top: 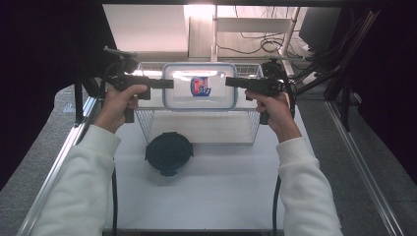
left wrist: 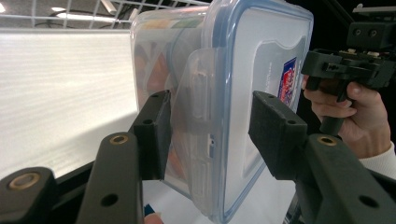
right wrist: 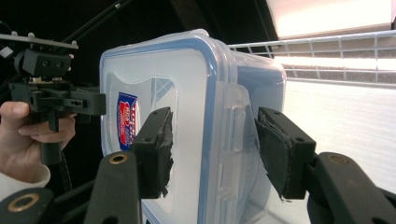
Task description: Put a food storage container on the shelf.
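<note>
Plastic container [top: 200, 86] between both level grippers

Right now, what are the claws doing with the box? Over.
Left claw and right claw clamp the box by its ends. Box held above the wire basket. Round black lid on table, clear of it.

White long sleeves [top: 78, 187] are worn on both arms, and two black pistol-shaped grippers, left gripper [top: 169, 83] and right gripper [top: 228, 80], are seen with square padded jaws, brass-ringed screw holes, and black cables [top: 114, 201] trailed near each sleeve.
</note>
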Action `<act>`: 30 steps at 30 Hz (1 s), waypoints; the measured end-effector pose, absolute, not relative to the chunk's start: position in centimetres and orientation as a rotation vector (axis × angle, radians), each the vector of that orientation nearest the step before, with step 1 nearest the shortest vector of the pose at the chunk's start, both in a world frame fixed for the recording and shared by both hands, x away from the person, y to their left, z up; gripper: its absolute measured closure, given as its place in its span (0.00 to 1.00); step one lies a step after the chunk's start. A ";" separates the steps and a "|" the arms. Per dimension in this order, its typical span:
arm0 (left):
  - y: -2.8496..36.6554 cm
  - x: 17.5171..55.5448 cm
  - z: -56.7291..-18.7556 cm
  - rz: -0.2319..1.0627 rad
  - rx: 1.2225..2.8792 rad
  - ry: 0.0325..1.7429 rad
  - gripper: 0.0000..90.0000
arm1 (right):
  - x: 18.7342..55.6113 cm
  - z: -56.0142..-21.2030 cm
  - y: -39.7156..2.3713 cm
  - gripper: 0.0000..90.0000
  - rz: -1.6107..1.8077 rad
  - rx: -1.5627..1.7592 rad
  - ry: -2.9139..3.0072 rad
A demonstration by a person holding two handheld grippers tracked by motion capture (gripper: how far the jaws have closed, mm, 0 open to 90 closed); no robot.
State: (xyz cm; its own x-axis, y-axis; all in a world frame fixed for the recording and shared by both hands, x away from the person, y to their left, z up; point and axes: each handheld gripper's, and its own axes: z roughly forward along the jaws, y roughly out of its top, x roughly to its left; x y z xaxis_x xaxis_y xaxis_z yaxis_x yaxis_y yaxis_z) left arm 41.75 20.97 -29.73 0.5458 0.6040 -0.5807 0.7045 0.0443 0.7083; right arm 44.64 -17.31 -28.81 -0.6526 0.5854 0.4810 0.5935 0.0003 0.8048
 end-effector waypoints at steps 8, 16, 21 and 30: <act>21.4 43.9 -31.1 -0.155 1.599 1.166 0.55 | 46.7 -29.3 -16.6 0.51 -1.748 -1.359 -2.213; 21.5 45.6 -32.1 -0.200 1.526 1.227 0.53 | 48.8 -29.7 -15.8 0.45 -1.623 -1.525 -2.149; 21.5 46.3 -32.5 -0.226 1.494 1.258 0.52 | 49.2 -29.6 -15.2 0.43 -1.578 -1.628 -2.109; 21.0 47.3 -33.2 -0.194 1.446 1.330 0.49 | 50.3 -30.6 -14.8 0.41 -1.533 -1.768 -1.992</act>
